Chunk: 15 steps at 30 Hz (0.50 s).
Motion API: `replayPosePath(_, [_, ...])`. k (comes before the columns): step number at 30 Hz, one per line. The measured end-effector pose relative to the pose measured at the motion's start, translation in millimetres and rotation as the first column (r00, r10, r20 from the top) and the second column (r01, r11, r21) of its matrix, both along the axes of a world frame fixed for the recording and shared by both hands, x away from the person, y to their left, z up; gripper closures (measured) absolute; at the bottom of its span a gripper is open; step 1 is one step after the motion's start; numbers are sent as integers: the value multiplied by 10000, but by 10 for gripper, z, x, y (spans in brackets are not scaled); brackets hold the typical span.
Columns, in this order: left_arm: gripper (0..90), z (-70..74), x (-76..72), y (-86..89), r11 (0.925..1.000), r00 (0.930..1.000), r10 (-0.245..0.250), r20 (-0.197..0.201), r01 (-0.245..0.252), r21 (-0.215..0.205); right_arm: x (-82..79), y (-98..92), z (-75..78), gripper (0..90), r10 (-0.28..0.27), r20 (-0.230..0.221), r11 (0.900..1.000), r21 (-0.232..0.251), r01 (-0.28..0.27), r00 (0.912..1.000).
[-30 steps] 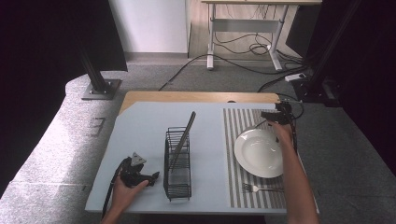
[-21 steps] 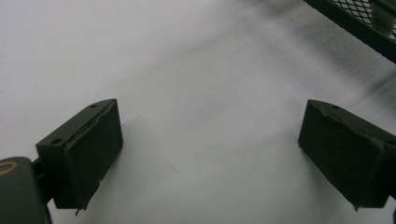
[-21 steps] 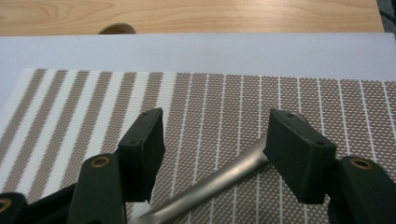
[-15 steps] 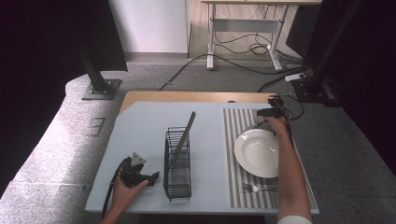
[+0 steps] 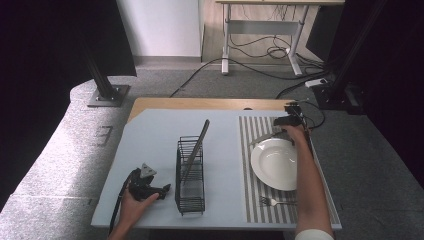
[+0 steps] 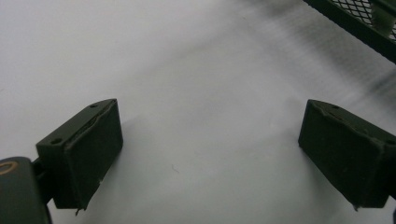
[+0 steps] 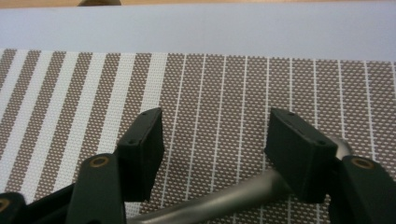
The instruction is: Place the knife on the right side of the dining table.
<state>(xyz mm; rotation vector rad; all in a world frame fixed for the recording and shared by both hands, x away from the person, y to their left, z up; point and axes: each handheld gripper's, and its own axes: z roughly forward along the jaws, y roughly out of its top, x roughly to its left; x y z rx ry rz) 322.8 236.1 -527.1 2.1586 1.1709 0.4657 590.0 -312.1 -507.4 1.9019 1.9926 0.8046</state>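
Right hand-held gripper (image 7: 214,154) sits low over the brown-and-white striped woven placemat (image 7: 224,98), jaws apart, straddling a silver metal utensil handle (image 7: 233,198) beside the round white plate (image 5: 274,163). Left hand-held gripper (image 6: 210,154) rests gaping on the pale grey worktop (image 6: 196,70), near the black wire rack (image 5: 190,175).
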Motion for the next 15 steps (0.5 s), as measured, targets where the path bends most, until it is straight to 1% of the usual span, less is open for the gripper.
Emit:
replayPosePath(5, [57, -1, 0, 0, 10000, 10000, 6, -19, -6, -26, 14, 35, 7, 351, -3, -103, 10000, -100, 2, 9999])
replayPosePath(7, [57, -1, 0, 0, 10000, 10000, 7, -21, -7, -26, -3, 10, 15, 355, -228, -225, 9997, -22, 227, 9995])
replayPosePath(8, [57, -1, -1, 0, 10000, 10000, 4, -18, -4, -22, -3, 10, 15, 355, -228, -225, 9997, -22, 227, 9995])
replayPosePath(9, [56, -1, -1, 0, 10000, 10000, 9, -19, -9, -26, -23, -32, 26, 352, -306, -388, 9995, 4, 306, 9988])
replayPosePath(10, [57, -1, -1, 0, 10000, 10000, 6, -18, -6, -23, -35, -55, 30, 354, -407, -440, 9992, 19, 408, 9982])
replayPosePath(12, [57, -1, -1, -1, 10000, 10000, 5, -14, -5, -18, -51, -79, 32, 354, -457, -461, 9989, 33, 459, 9979])
replayPosePath(14, [57, 0, -1, -1, 10000, 10000, 4, -17, -4, -20, -96, -138, 29, 355, -679, -489, 9976, 124, 685, 9965])
replayPosePath(15, [57, 0, -1, -1, 10000, 10000, 4, -17, -4, -20, -96, -138, 29, 355, -679, -489, 9976, 124, 685, 9965])
